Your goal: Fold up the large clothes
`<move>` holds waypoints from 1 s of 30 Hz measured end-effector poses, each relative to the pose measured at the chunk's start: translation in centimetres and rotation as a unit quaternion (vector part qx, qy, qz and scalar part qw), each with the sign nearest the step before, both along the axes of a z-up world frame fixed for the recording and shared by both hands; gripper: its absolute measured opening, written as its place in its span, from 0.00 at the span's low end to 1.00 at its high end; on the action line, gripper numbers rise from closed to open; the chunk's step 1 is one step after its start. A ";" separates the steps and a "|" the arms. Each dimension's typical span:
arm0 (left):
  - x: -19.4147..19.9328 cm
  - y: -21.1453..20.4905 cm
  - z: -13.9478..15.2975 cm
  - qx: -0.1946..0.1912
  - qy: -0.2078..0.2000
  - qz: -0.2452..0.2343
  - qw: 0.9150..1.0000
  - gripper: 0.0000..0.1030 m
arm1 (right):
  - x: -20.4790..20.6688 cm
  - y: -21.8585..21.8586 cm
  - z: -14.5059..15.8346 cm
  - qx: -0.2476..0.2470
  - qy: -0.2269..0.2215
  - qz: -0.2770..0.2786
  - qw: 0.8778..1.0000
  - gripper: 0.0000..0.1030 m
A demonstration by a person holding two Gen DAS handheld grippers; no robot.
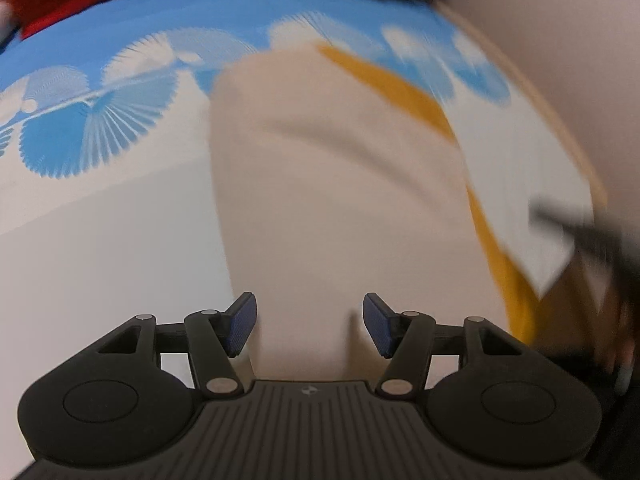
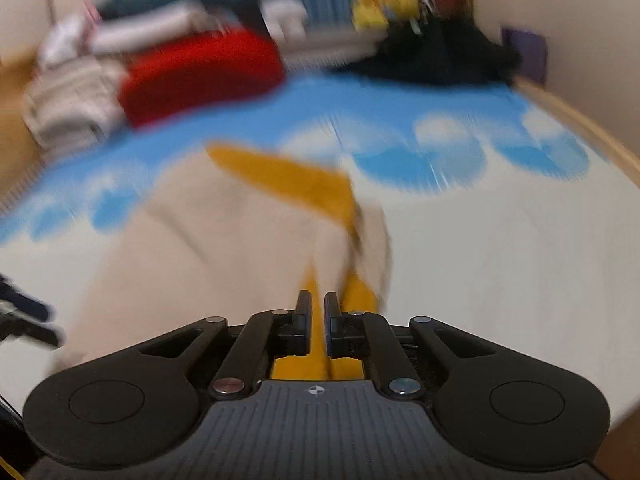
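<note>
A large cream garment [image 1: 320, 184] with mustard-yellow parts [image 1: 404, 88] lies on a bed sheet printed blue and white [image 1: 100, 132]. My left gripper [image 1: 310, 326] is open, its blue pads [image 1: 240, 326] on either side of the cream cloth, not closed on it. In the right wrist view the same garment [image 2: 224, 240] lies ahead, blurred. My right gripper [image 2: 318, 320] is shut on a yellow fold of the garment [image 2: 316, 344]. The other gripper shows as a dark blur at the right edge of the left wrist view [image 1: 592, 240].
A red folded cloth [image 2: 200, 76], a pale pile [image 2: 72, 96] and a black heap [image 2: 432, 56] lie at the far end of the bed. A wooden bed edge [image 2: 580, 128] runs along the right, with a wall behind it.
</note>
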State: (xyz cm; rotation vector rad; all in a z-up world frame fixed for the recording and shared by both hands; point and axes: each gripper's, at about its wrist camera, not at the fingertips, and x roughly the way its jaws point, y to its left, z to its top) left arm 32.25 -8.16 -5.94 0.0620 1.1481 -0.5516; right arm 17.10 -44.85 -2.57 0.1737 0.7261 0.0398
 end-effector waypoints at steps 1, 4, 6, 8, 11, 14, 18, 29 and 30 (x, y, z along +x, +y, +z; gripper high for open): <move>1.2 0.3 0.0 -0.012 -0.002 0.015 1.000 0.65 | 0.1 -0.2 -0.1 0.018 0.004 0.004 1.000 0.13; 4.4 1.5 -1.4 -0.058 0.011 0.073 0.996 0.68 | 1.1 -0.1 -1.8 0.051 0.062 0.016 0.997 0.30; 6.2 1.8 -3.3 -0.070 0.049 0.100 0.991 0.68 | 1.7 0.4 -2.9 0.038 0.098 0.025 0.994 0.35; 7.7 1.0 -4.4 -0.074 0.062 0.110 0.989 0.77 | 2.2 0.8 -4.5 0.002 0.145 0.022 0.989 0.35; 9.4 -0.2 -6.3 -0.089 0.081 0.100 0.988 0.83 | 3.1 0.1 -5.9 0.004 0.183 -0.003 0.983 0.38; 10.9 -0.1 -8.4 -0.099 0.099 0.123 0.982 0.92 | 3.6 -0.7 -6.3 0.037 0.190 -0.025 0.981 0.40; 12.3 -0.1 -10.7 -0.125 0.119 0.143 0.975 0.98 | 4.4 -1.2 -7.0 0.062 0.201 -0.046 0.976 0.42; 13.3 -1.2 -12.1 -0.153 0.092 0.148 0.973 0.81 | 6.2 -1.9 -8.4 0.106 0.218 -0.085 0.967 0.49; 13.1 -1.5 -11.6 -0.151 0.078 0.142 0.975 0.77 | 6.4 -1.8 -8.4 0.108 0.216 -0.086 0.967 0.47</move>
